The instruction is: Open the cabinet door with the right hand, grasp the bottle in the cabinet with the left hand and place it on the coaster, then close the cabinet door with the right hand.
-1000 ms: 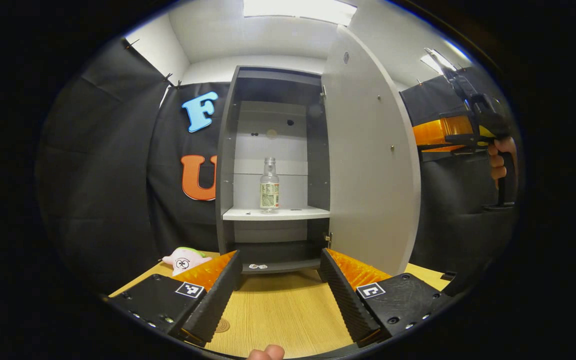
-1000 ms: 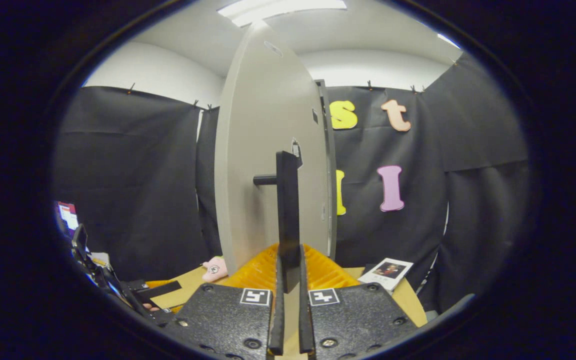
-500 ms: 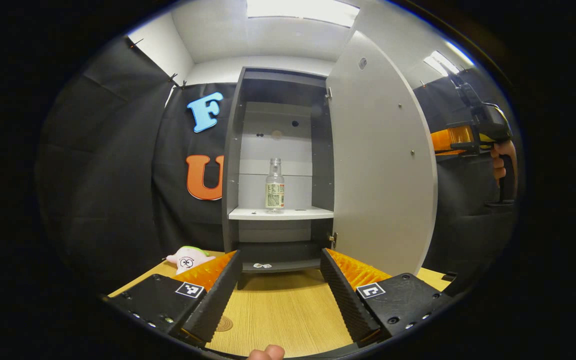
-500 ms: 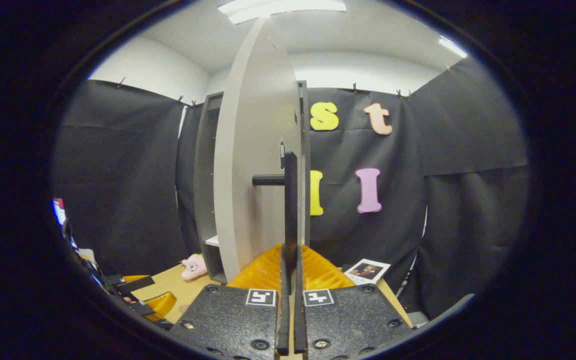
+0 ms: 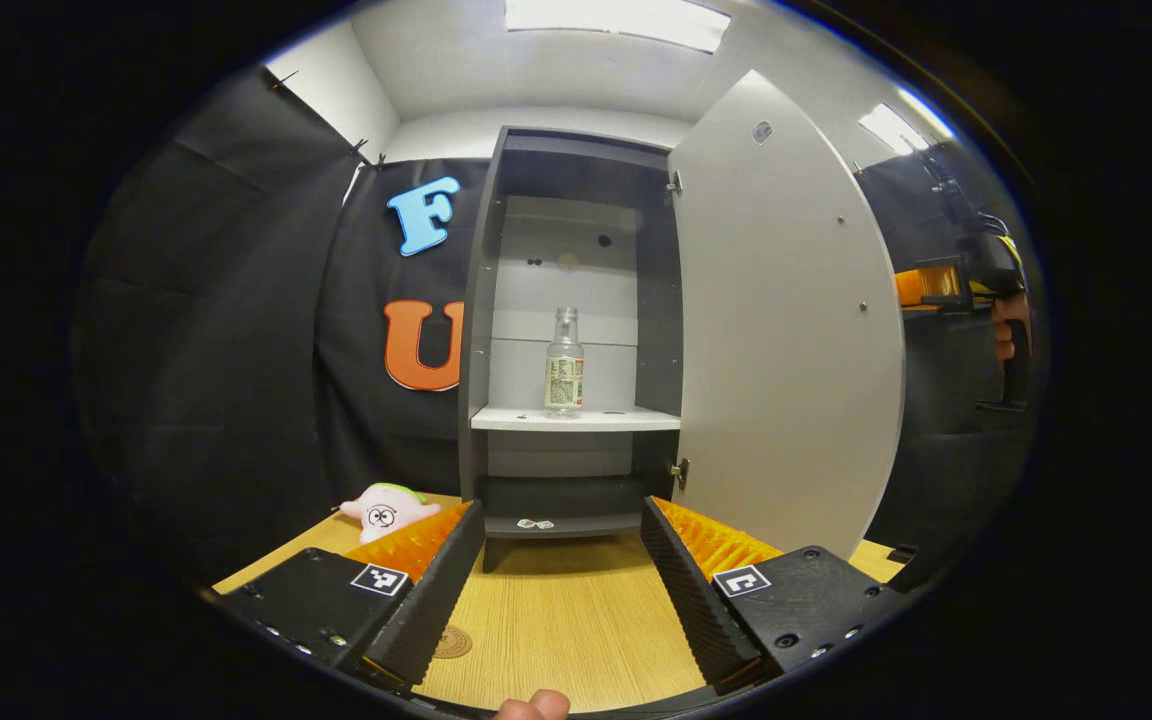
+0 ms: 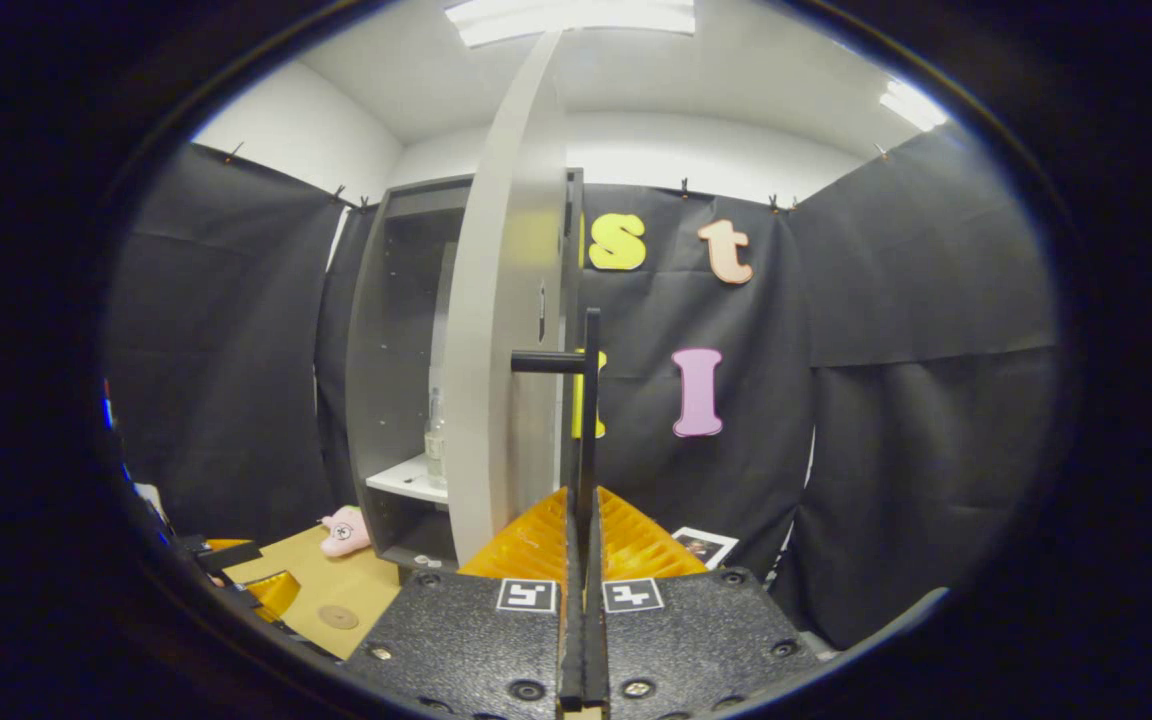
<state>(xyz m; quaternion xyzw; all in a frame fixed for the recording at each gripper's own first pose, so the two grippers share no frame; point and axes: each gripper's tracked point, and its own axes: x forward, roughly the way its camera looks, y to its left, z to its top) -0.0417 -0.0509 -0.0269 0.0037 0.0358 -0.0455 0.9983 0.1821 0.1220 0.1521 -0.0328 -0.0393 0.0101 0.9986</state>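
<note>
One bottle [image 5: 564, 362], likely light, rigid and slippery, stood far ahead between the left gripper [image 5: 561, 580]'s wide jaws; grip its labelled body. The right gripper [image 6: 582, 640]'s jaws pinched the door handle [image 6: 589, 420].

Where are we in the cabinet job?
Done: the cabinet door stands wide open, with the right tool shut on its handle. In hand: the left tool is open over the table, aimed at the bottle, which stands upright on the shelf. Left: grasp the bottle, set it on the coaster, close the door.
</note>
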